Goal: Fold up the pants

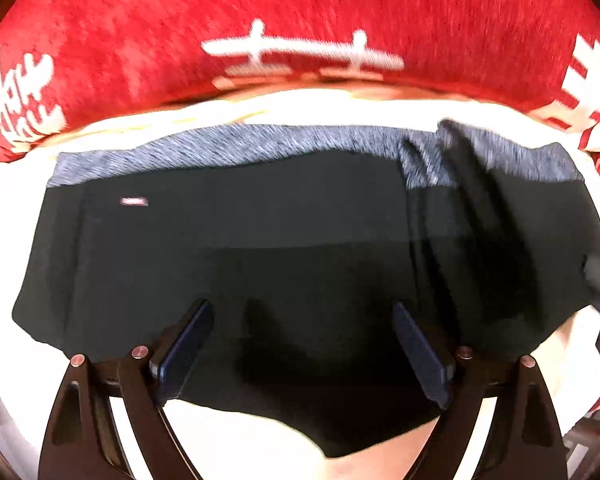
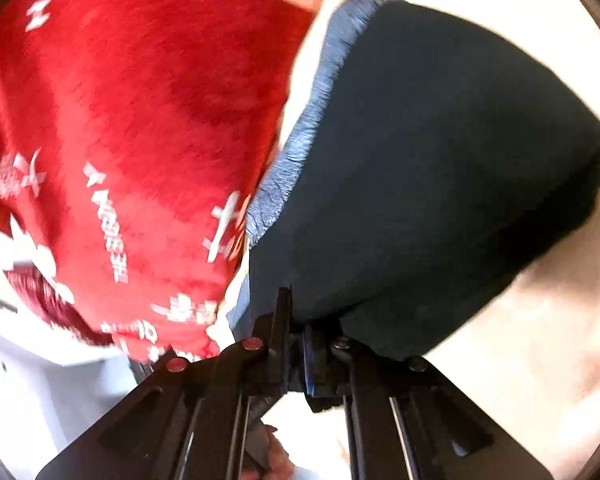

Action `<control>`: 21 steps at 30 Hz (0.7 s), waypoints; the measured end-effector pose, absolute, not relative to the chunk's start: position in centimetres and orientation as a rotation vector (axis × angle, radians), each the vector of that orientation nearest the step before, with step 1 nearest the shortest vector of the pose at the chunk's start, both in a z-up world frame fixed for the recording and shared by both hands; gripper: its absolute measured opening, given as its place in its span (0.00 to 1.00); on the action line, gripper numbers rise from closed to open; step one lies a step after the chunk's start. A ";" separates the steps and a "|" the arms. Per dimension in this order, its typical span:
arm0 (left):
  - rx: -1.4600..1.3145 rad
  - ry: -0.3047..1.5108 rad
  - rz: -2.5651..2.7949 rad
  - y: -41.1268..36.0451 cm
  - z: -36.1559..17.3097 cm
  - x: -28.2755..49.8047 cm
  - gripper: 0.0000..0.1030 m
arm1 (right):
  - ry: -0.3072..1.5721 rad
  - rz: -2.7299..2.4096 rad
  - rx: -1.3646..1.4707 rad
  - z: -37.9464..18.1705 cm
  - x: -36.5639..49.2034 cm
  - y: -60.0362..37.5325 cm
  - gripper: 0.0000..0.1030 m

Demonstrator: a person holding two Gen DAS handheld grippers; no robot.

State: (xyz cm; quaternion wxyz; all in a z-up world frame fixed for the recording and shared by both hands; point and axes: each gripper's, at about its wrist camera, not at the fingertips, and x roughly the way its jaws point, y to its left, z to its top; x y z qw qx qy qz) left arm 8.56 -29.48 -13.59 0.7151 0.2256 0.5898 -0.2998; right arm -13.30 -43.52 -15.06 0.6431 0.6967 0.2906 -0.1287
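Left tongs point(image 1: 302, 344) spread wide over pants point(image 1: 260, 240) | right tongs point(image 2: 296, 344) clamp pants | label unreadable

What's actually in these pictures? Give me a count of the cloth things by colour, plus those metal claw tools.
Dark navy pants with a heathered blue-grey waistband: 1
Red fuzzy blanket with white lettering: 1
White cloth surface beneath: 1
Two-finger grippers: 2, the left gripper open, the right gripper shut on the pants
Total: 5
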 end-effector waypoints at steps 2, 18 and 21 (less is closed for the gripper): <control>0.508 1.291 -0.660 -29.0 -13.1 8.7 0.89 | 0.718 -0.284 1.556 -14.7 -13.2 -42.7 0.05; 0.516 1.237 -0.772 -34.8 -7.9 7.0 0.89 | 1.006 -0.236 1.034 -8.4 -12.2 -44.1 0.32; 0.516 1.234 -0.799 -37.6 -7.4 6.1 0.89 | 0.936 -0.361 0.944 -6.7 -15.0 -49.2 0.69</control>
